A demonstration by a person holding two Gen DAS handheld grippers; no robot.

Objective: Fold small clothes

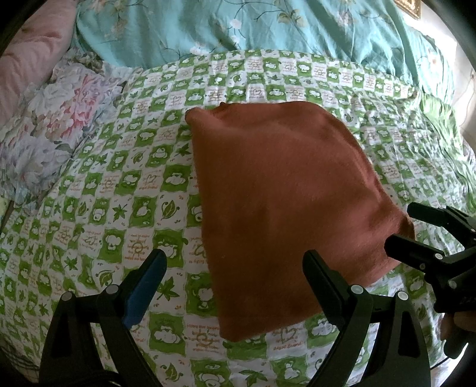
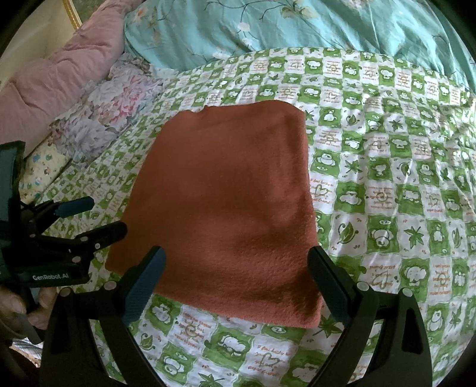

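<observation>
A rust-orange fleece cloth [image 1: 276, 193] [image 2: 226, 193] lies flat as a rough rectangle on the green-and-white checked sheet [image 1: 113, 208] [image 2: 386, 193]. My left gripper [image 1: 235, 265] is open just above the cloth's near left part, with nothing between its fingers. It also shows at the left of the right wrist view as the left gripper [image 2: 105, 215], open beside the cloth's left edge. My right gripper [image 2: 236, 257] is open over the cloth's near edge and holds nothing. In the left wrist view the right gripper [image 1: 401, 226] sits at the cloth's right corner.
A teal floral quilt [image 1: 238, 26] [image 2: 297, 26] lies bunched along the far side. A pink padded cover [image 1: 32, 59] [image 2: 59, 71] and a floral pillow [image 1: 59, 125] [image 2: 113, 110] sit at the left. A hand [image 2: 17, 309] grips the left tool.
</observation>
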